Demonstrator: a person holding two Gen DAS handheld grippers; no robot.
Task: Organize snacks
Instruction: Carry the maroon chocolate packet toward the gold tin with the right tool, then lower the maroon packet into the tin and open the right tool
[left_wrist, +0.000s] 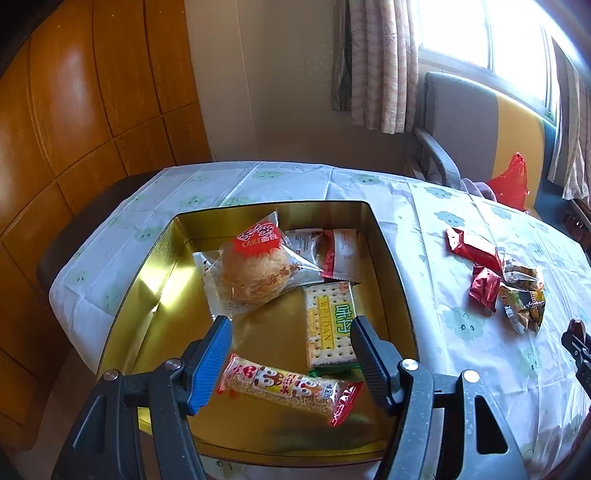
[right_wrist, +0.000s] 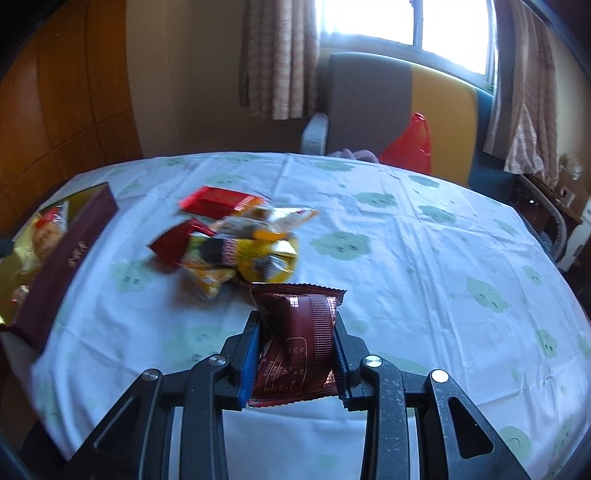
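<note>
The step in hand looks like a carry: one snack is picked up from the table and is due for the tin.

Nearest in the right wrist view, the right tongs (right_wrist: 295, 328) are closed narrow on a dark red packet (right_wrist: 295, 332). Both pads press its sides, and the wrapper bulges up between them with its crimped top edge free. The packet seems clear of the table (right_wrist: 406, 258), though I cannot tell by how much. Just beyond it lies the loose pile (right_wrist: 243, 247) of yellow and red packets, blurred, and to the far left the tin (right_wrist: 70, 251) with its dark red wall.

The next move, as I judge it, calls for swinging left over that wall without brushing the pile, then letting go above a bare patch of the gold floor. The soft wrapper could slip or crumple if squeezed harder.

In the left wrist view, the left tongs (left_wrist: 291, 354) stand wide and hold nothing, hovering over the near part of the tin. Between the fingers shows a long bar (left_wrist: 288, 387) lying on the tin floor; they do not touch it. Further in are a cracker pack (left_wrist: 330, 325) and a cake (left_wrist: 255, 273) resting on other packets. The left tongs would do well to clear the way.
</note>
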